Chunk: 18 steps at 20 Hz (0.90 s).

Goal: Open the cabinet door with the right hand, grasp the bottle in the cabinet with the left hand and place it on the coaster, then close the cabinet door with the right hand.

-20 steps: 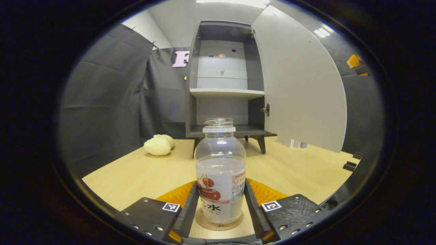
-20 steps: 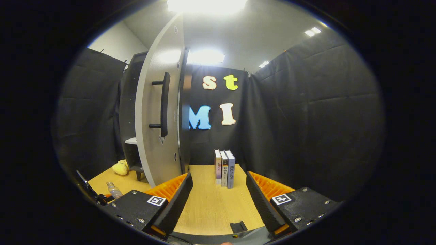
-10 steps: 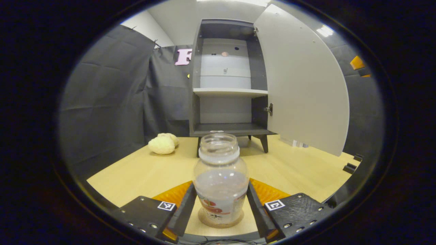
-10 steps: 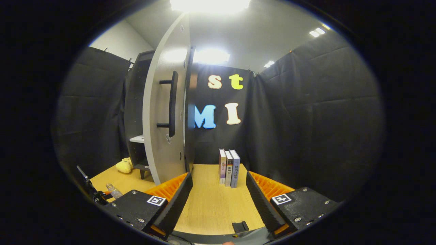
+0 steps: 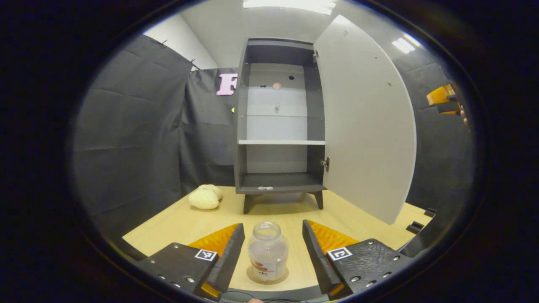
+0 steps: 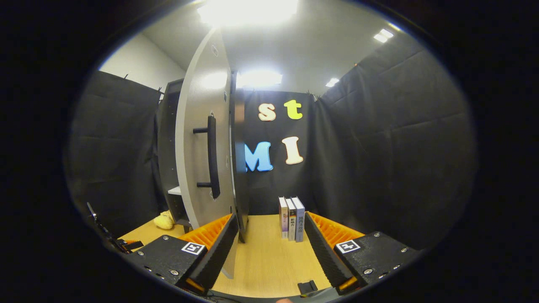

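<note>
Black cloth walls close in the pale wooden surface (image 5: 177, 219), where a tall dark grey cabinet (image 5: 278, 122) stands on short legs. Its light grey door (image 5: 364, 122) hangs wide open to the cabinet's right; the right gripper view shows the door's black bar handle (image 6: 212, 162). In front of the cabinet, a clear plastic bottle with a red label (image 5: 268, 252) stands upright on a round cork coaster (image 5: 267, 277). The left tool (image 5: 269, 248) is released, its fingers apart either side of the bottle. The right tool (image 6: 269, 248) is released too, beside the door.

Black cloth walls (image 6: 379, 139) enclose a wooden table (image 5: 177, 219) under ceiling lights (image 6: 248, 8).
</note>
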### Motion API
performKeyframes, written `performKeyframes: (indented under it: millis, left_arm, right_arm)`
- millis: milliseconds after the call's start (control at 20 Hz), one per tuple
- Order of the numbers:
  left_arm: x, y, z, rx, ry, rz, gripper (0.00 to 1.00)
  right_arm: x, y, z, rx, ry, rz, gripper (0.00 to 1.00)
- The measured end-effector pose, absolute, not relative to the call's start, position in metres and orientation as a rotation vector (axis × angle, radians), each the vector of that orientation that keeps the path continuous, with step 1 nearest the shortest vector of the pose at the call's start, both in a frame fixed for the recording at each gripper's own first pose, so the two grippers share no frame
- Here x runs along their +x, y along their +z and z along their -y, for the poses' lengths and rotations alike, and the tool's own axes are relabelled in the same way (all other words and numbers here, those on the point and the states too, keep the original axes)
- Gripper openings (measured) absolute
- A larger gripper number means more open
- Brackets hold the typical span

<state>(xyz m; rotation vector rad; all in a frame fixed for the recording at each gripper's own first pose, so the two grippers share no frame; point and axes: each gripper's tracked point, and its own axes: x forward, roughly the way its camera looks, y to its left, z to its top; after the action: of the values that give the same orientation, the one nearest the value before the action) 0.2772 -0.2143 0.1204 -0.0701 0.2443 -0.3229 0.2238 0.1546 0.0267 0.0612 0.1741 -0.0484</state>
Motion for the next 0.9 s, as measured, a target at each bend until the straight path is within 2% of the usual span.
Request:
performKeyframes:
  millis: [100, 150, 200, 400, 450, 500, 550, 600, 650, 700, 750, 800, 850, 900]
  left_arm:
    - [0.273, 0.147, 0.194, -0.049, -0.276, -0.233, 0.84]
    - [0.273, 0.157, 0.184, -0.036, -0.259, -0.223, 0.81]
    - [0.271, 0.167, 0.174, -0.025, -0.243, -0.217, 0.79]
    - [0.282, 0.197, 0.132, -0.016, -0.197, -0.187, 0.83]
    - [0.289, 0.201, 0.120, -0.020, -0.186, -0.184, 0.84]
    - [0.296, 0.205, 0.107, -0.027, -0.175, -0.179, 0.79]
    - [0.303, 0.209, 0.095, -0.035, -0.165, -0.173, 0.84]
    - [0.309, 0.212, 0.084, -0.039, -0.153, -0.169, 0.84]
    - [0.316, 0.215, 0.072, -0.039, -0.146, -0.169, 0.79]
    - [0.325, 0.213, 0.063, -0.036, -0.141, -0.167, 0.79]
    - [0.332, 0.214, 0.053, -0.035, -0.140, -0.165, 0.79]
    - [0.339, 0.214, 0.044, -0.035, -0.138, -0.163, 0.84]
    - [0.346, 0.212, 0.037, -0.040, -0.137, -0.163, 0.79]
    - [0.354, 0.211, 0.031, -0.046, -0.139, -0.164, 0.84]
  right_arm:
    - [0.236, 0.039, -0.159, 0.086, -0.032, -0.157, 0.97]
    - [0.243, 0.047, -0.158, 0.092, -0.035, -0.138, 0.96]
    - [0.250, 0.054, -0.157, 0.096, -0.050, -0.120, 0.96]
    - [0.277, 0.072, -0.157, 0.104, -0.136, -0.081, 0.96]
    - [0.283, 0.072, -0.159, 0.103, -0.153, -0.088, 0.96]
    - [0.289, 0.073, -0.164, 0.107, -0.156, -0.094, 0.96]
    - [0.294, 0.072, -0.171, 0.113, -0.151, -0.101, 0.96]
    - [0.296, 0.071, -0.175, 0.113, -0.164, -0.108, 0.96]
    - [0.293, 0.073, -0.171, 0.100, -0.191, -0.100, 0.95]
    - [0.291, 0.075, -0.171, 0.089, -0.207, -0.089, 0.93]
    - [0.292, 0.075, -0.174, 0.077, -0.218, -0.085, 0.94]
    - [0.292, 0.076, -0.176, 0.065, -0.226, -0.082, 0.93]
    - [0.293, 0.076, -0.178, 0.049, -0.235, -0.083, 0.93]
    - [0.293, 0.078, -0.181, 0.033, -0.246, -0.081, 0.93]
